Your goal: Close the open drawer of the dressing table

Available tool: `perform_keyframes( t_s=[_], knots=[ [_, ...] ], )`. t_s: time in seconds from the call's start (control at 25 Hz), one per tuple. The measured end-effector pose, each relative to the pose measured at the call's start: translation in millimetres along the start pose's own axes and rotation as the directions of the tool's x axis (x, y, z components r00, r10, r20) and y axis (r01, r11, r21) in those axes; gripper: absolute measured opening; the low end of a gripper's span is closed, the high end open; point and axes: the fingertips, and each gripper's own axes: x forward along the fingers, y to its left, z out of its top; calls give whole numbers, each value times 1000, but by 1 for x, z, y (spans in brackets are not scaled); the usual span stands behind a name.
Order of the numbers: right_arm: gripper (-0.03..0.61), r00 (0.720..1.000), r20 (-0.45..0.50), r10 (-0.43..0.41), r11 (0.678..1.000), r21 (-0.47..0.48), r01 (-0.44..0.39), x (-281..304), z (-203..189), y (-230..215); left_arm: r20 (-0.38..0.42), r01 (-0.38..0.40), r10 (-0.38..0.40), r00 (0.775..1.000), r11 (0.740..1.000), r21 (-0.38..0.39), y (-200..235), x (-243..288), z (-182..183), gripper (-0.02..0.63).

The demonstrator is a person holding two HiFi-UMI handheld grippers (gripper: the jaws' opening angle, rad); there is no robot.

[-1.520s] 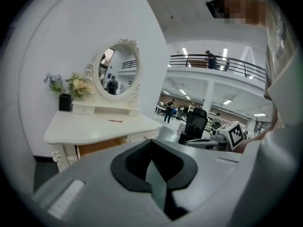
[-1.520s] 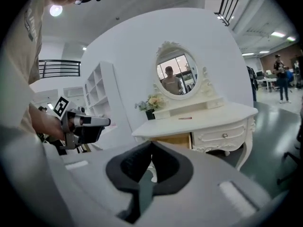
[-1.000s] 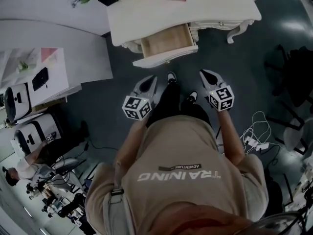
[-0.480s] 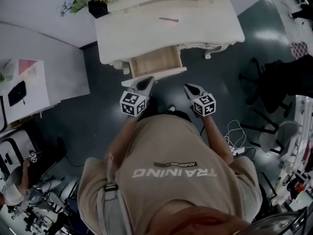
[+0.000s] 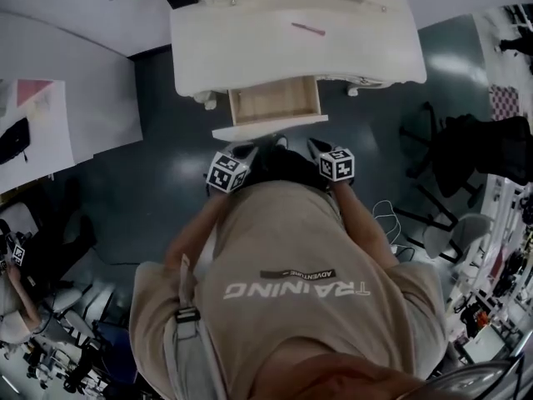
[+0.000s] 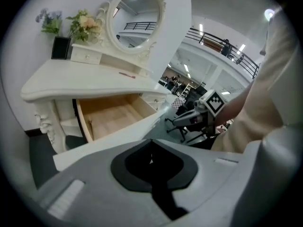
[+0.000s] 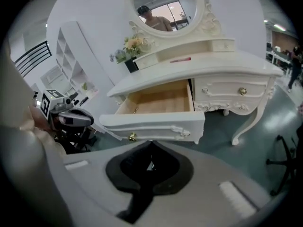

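Dark grey floor, with a white dressing table at top centre of the head view. Its drawer is pulled out, front edge just above the left gripper and right gripper. Both jaws are pressed together, holding nothing. Only the right gripper view shows the drawer's gold knob and the oval mirror. There's free floor left of the table and chairs off to the right.

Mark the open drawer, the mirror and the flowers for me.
drawer (image 7: 156, 123), right gripper view, on its white front panel.
mirror (image 7: 163, 4), right gripper view, on the glass.
flowers (image 7: 133, 43), right gripper view, on the pale blooms.
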Motion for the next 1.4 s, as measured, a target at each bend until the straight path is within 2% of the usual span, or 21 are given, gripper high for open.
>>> perform_keyframes(
  t_s=[0.08,0.2,0.32,0.4,0.52,0.72,0.88,1.04,1.16,1.28,1.4],
  knots=[
    [2,997,-78,6,1000,-5,-7,8,-19,-7,-59,-3,1,998,1000,-30,4,7,-23,6],
    [2,977,-210,28,998,-49,-39,11,-51,-14,-121,-17,4,993,994,-112,10,17,-48,6],
    [2,961,-269,68,996,-44,-83,8,-72,-15,-141,-56,26,990,975,-213,18,27,-65,6],
    [2,958,-276,77,996,-29,-89,12,-74,-21,-137,-73,35,990,958,-277,27,35,-72,6],
    [2,959,-267,92,995,-19,-100,24,-62,-33,-138,-57,8,990,933,-355,33,49,-77,6],
    [2,966,-221,132,991,17,-131,44,-37,-45,-119,-71,26,993,917,-392,37,50,-66,6],
    [2,971,-193,140,990,5,-141,52,-7,-54,-115,-85,40,993,905,-418,43,52,-63,6],
    [2,966,-214,148,988,-10,-153,52,4,-62,-95,-126,91,991,872,-473,54,46,-58,6],
    [2,963,-218,160,984,-39,-172,49,15,-67,-77,-124,98,992,843,-524,57,45,-54,6],
    [2,956,-232,181,979,-45,-196,50,17,-67,-86,-125,94,992,836,-535,61,44,-52,6],
    [2,958,-233,170,982,-45,-185,51,30,-75,-85,-120,87,993,827,-550,72,46,-43,6]
  ],
)
